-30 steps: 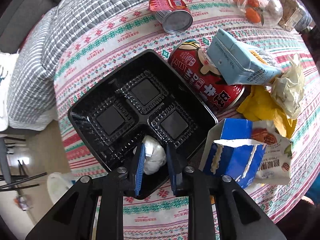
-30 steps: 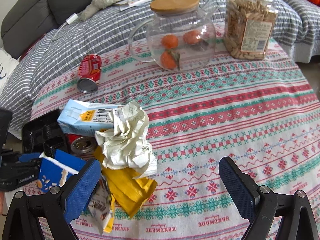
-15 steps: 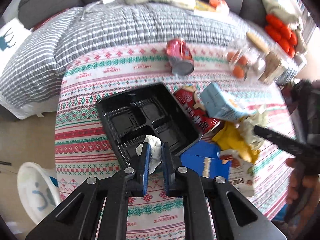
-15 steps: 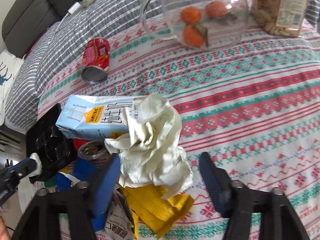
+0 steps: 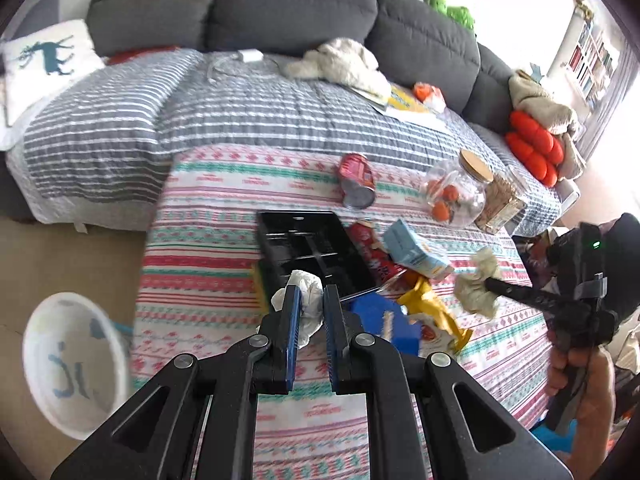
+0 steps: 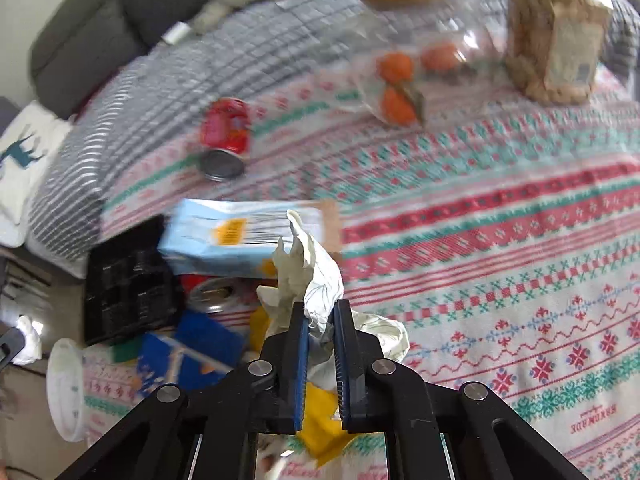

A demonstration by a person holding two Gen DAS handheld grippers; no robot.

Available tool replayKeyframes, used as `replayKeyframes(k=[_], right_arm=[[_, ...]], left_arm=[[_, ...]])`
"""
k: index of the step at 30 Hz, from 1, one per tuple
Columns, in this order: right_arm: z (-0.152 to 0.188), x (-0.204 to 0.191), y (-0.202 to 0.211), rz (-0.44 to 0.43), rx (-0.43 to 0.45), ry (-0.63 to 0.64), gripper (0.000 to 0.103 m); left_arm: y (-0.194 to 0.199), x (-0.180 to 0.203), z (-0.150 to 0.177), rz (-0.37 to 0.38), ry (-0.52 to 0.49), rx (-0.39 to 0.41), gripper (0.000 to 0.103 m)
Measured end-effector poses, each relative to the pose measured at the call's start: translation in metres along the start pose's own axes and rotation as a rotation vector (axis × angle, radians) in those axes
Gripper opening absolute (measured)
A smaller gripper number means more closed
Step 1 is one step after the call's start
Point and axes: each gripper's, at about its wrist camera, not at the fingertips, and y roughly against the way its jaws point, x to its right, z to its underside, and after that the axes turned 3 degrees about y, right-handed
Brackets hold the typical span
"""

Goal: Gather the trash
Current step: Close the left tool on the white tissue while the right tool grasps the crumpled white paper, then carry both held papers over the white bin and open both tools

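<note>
My left gripper (image 5: 308,294) is shut on a white crumpled tissue (image 5: 306,286) and holds it lifted above the black plastic tray (image 5: 308,250). My right gripper (image 6: 321,308) is shut on a crumpled cream paper wad (image 6: 312,276), which also shows in the left wrist view (image 5: 478,286). A white trash bin (image 5: 70,360) stands on the floor at the lower left. A light blue carton (image 6: 240,236), two red cans (image 6: 226,130) (image 5: 374,256), a blue box (image 5: 386,320) and a yellow wrapper (image 5: 434,312) lie on the patterned tablecloth (image 6: 500,280).
A glass teapot with oranges (image 5: 456,196) and a jar of snacks (image 6: 556,44) stand at the table's far side. A grey sofa with a striped blanket (image 5: 160,108) lies behind the table. The trash bin also shows in the right wrist view (image 6: 64,388).
My left gripper has lifted the tissue up and back from the tray. My right gripper has closed on the cream paper wad and raised it.
</note>
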Motion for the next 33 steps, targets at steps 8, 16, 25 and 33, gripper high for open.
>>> replayKeyframes(k=[8,16,25,33], right_arm=[[0.013,-0.062,0.027,-0.053,0.062,0.107,0.010],[0.037,-0.150,0.015,-0.148,0.041,0.257,0.010],[0.067,-0.238,-0.027,-0.216,-0.036,0.395,0.010],[0.084,-0.279,-0.065,-0.222,-0.093,0.447,0.010]], left_arm=[[0.023,-0.067,0.030,-0.091,0.061,-0.018,0.013],[0.050,-0.142,0.056,-0.219,0.138,-0.005,0.013],[0.034,-0.223,0.075,-0.359,0.206,-0.065,0.013],[0.020,-0.244,0.067,-0.349,0.192,-0.060,0.020]])
